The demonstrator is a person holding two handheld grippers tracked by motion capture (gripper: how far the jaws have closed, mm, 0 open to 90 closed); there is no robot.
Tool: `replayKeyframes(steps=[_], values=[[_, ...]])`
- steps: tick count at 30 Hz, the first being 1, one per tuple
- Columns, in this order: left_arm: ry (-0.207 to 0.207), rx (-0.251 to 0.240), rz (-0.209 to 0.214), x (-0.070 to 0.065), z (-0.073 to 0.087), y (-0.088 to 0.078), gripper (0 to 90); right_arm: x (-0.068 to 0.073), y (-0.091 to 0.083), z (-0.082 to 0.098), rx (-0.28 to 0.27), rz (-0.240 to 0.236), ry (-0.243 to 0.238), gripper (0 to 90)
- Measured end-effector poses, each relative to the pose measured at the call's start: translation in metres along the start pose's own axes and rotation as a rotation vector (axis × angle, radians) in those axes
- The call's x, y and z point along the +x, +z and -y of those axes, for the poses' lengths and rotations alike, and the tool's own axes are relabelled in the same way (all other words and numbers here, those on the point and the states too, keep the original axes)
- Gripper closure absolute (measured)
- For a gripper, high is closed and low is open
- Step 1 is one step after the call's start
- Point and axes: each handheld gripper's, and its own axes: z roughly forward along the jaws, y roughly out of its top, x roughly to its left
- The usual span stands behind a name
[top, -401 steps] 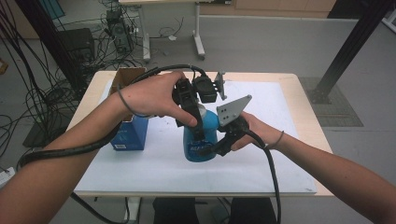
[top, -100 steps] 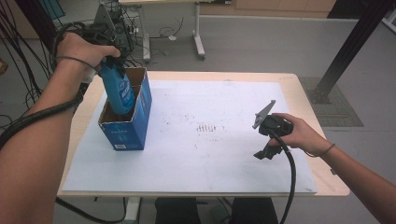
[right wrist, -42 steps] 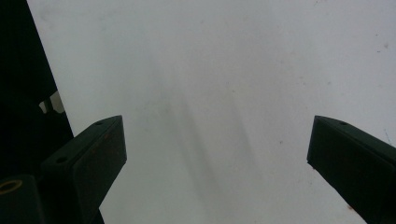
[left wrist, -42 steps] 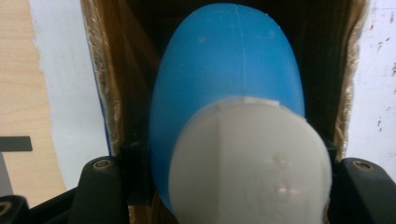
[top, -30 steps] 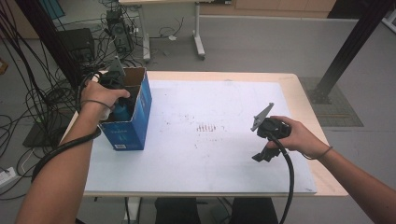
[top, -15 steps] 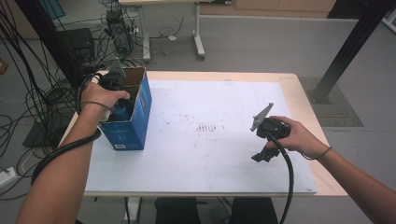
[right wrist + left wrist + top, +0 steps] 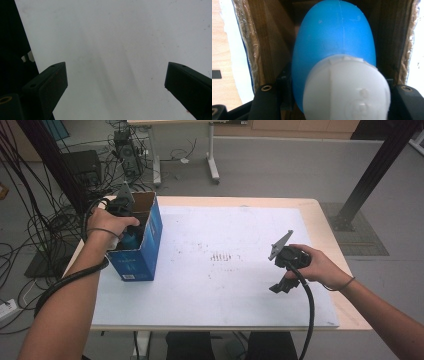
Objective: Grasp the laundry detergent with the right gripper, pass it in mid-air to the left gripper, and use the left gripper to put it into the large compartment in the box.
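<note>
Where the blue plastic bottle with a white cap [image 7: 334, 57] was lifted above it, it now sits low inside the open blue cardboard box [image 7: 148, 239].
The left gripper [image 7: 125, 217] reaches down, pinching the bottle; the right gripper [image 7: 283, 285] rests spread over the white table cover [image 7: 225, 285].

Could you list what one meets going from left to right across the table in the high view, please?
Left gripper → blue box → pen marks on the white sheet → right gripper.
</note>
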Motion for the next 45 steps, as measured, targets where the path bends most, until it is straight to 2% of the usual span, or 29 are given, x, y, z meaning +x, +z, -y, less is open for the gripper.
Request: replayKeyframes(steps=[45], values=[[-0.003, 0.002, 0.005, 0.0013, 0.0008, 0.0001, 37.7, 0.0015, 0.0009, -0.0010, -0.008, -0.008, 0.002, 4.6]])
